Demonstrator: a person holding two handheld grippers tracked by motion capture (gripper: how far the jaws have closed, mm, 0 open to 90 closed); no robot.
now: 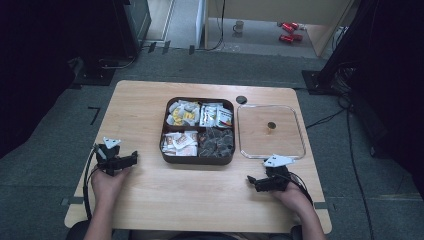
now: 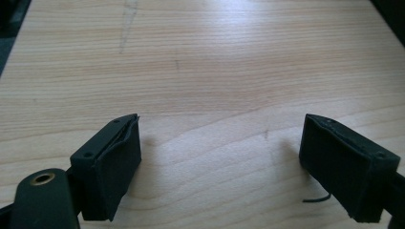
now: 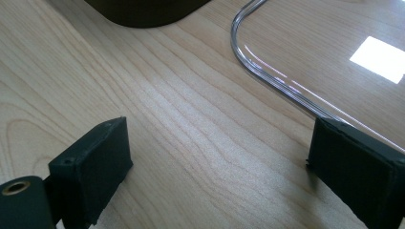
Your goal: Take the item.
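- Left gripper [image 1: 131, 158], jaws spread and empty, rests low over bare desk [image 1: 150, 200].
- Right gripper [image 1: 252, 181], jaws likewise apart, sits just beside a clear lid [image 1: 270, 131].
- Snack box [image 1: 198, 130] of packets stands mid-desk, touching neither.

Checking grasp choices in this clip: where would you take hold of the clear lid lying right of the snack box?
Probably by the small knob at the centre of the clear lid, coming straight down from above. The lid lies flat on the table, so its thin rim offers little purchase. The right tool, jaws open, sits just off its near edge.
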